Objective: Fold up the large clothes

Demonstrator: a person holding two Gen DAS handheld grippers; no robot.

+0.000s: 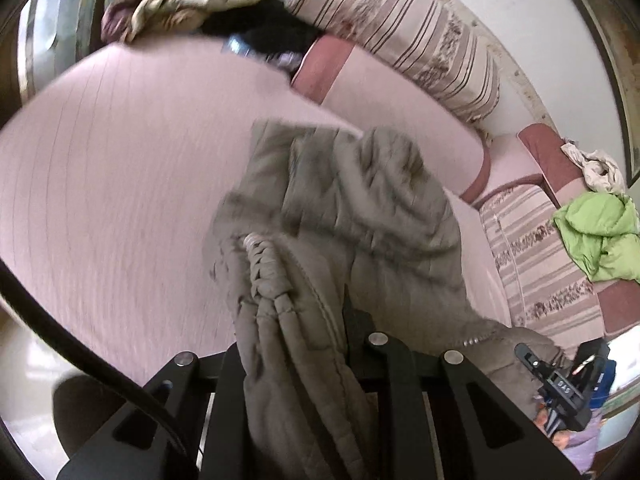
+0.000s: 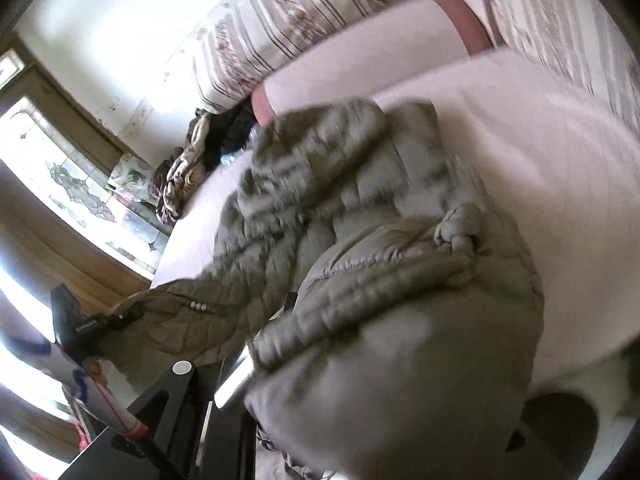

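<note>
A large grey-olive quilted puffer jacket (image 1: 344, 208) lies bunched on a pale pink sofa seat (image 1: 120, 168). My left gripper (image 1: 316, 344) is shut on a fold of the jacket, which drapes over the black fingers (image 1: 360, 328). The right gripper (image 1: 560, 384) shows at the lower right of the left wrist view, holding the jacket's far edge. In the right wrist view the jacket (image 2: 360, 220) fills the middle and my right gripper (image 2: 280, 320) is shut on a padded fold that covers most of its fingers. The left gripper (image 2: 88, 328) shows at the left there, on the jacket's zipper edge.
Striped back cushions (image 1: 420, 32) line the sofa. A crumpled patterned cloth and a dark garment (image 1: 256, 24) lie at the far end. A bright green garment (image 1: 600, 236) and a white cloth (image 1: 596, 168) sit at the right. A window (image 2: 60, 184) is left in the right wrist view.
</note>
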